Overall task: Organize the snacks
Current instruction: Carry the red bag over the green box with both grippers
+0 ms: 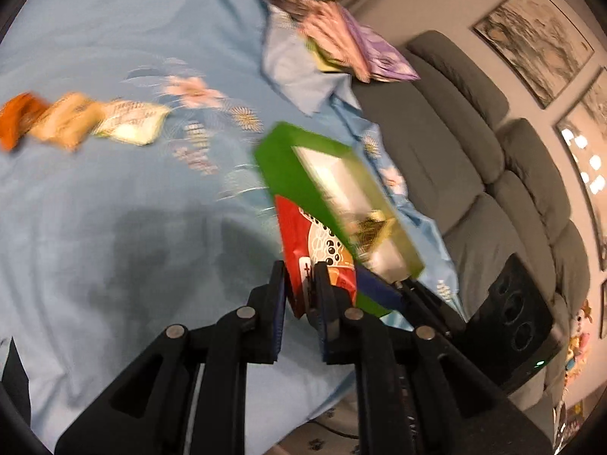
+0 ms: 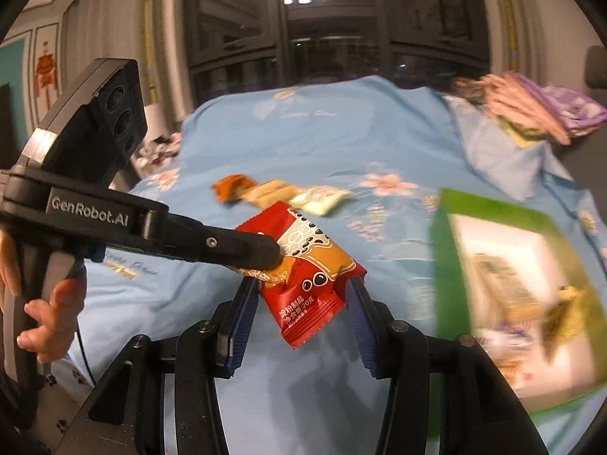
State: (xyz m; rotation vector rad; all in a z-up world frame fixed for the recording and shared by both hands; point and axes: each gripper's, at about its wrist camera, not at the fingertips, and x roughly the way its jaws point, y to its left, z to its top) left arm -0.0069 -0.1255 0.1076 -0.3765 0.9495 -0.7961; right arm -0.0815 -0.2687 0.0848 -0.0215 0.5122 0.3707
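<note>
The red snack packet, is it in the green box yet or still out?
Out. The left gripper holds the red snack packet above the blue cloth, beside the green box.

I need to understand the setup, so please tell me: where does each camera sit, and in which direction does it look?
Left wrist view: sits on the left gripper, looking along its fingers at the clamped red snack packet, the blue bedsheet and a grey sofa.
Right wrist view: sits on the right gripper, facing dark windows; its open fingers flank the packet; the person's hand shows.
Both share the packet, green box and sheet.
</note>
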